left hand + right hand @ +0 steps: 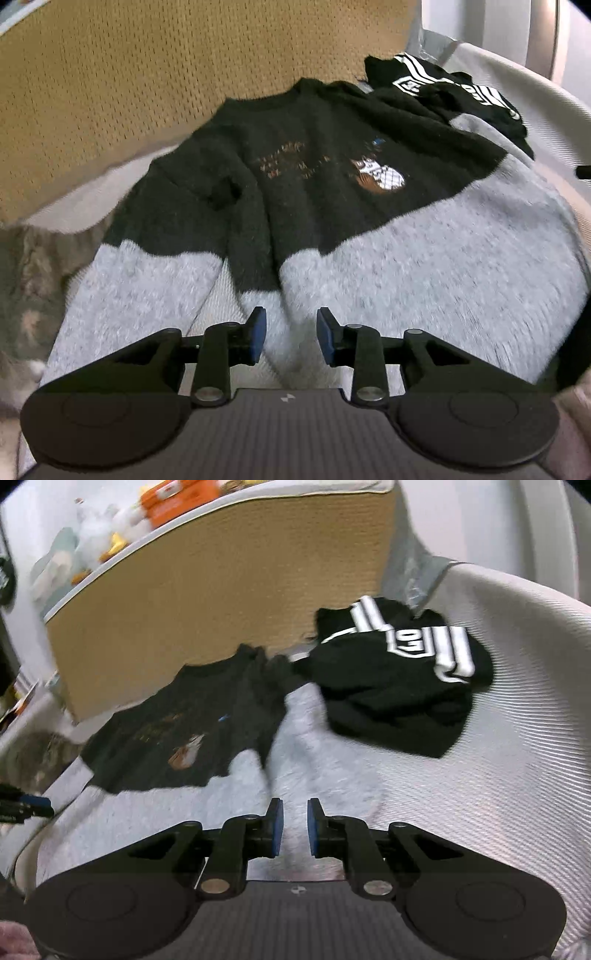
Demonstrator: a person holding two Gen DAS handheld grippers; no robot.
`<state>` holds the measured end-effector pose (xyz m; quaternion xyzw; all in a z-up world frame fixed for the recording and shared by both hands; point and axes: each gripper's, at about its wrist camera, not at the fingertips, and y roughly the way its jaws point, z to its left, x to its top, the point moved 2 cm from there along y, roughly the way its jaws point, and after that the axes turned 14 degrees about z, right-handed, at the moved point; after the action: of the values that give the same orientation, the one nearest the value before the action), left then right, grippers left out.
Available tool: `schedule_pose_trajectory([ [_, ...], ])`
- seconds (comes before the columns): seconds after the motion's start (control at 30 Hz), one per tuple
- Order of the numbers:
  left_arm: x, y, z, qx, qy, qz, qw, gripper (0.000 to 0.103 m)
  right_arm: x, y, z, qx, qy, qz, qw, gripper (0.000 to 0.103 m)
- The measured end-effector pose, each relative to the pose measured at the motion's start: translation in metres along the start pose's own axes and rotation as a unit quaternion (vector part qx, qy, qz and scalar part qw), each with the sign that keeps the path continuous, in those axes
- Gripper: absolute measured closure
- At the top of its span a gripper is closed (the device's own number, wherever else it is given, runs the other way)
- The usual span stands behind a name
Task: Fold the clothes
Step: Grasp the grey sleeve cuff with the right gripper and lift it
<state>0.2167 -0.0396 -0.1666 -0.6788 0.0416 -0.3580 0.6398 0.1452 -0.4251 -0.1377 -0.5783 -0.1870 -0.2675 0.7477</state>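
Beyond, tan mesh panel (110, 92) behind; crumpled black striped garment (399, 686) overlapping sweater's far sleeve. Black-and-grey fuzzy sweater (332, 206) spread flat on ribbed white cover (498, 775), grey hem just ahead of left tongs (291, 334) and right tongs (295, 827), both apart, empty.

Your sweater (369, 229) reads as fuzzy, matt knit, the black garment (399, 686) beside it as smoother cloth with flat white print, the bed cover (498, 775) as ribbed fabric, the mattress side (129, 85) as open mesh weave, both grippers as matt black plastic.
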Motion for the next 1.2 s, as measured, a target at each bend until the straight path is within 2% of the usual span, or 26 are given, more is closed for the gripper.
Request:
schedule_pose_trajectory([
  [0.3,0.012,0.036,-0.069,0.006,-0.051,-0.053,0.9972,0.065,-0.010,0.007,-0.006,-0.031,-0.024,0.029,0.999,0.082],
  [0.43,0.004,0.053,-0.086,0.008,-0.090,-0.066,0.9937,0.064,-0.019,0.014,-0.011,0.005,-0.005,0.032,0.999,0.079],
  [0.6,-0.009,0.063,-0.090,0.024,-0.112,-0.081,0.9901,0.064,-0.028,0.022,-0.008,0.000,-0.016,0.046,0.999,0.077],
  [0.7,-0.017,0.069,-0.093,0.034,-0.125,-0.090,0.9875,0.063,-0.030,0.028,-0.013,0.012,-0.005,0.049,0.999,0.071],
  [1.0,-0.020,0.073,-0.096,0.044,-0.135,-0.099,0.9848,0.058,-0.034,0.051,-0.010,0.033,0.018,0.078,0.996,0.071],
  [1.17,-0.020,0.074,-0.097,0.045,-0.142,-0.103,0.9835,0.057,-0.034,0.055,-0.007,0.030,0.032,0.069,0.997,0.070],
  [1.2,-0.020,0.074,-0.098,0.045,-0.143,-0.103,0.9832,0.057,-0.034,0.055,-0.006,0.026,0.029,0.064,0.997,0.073],
])
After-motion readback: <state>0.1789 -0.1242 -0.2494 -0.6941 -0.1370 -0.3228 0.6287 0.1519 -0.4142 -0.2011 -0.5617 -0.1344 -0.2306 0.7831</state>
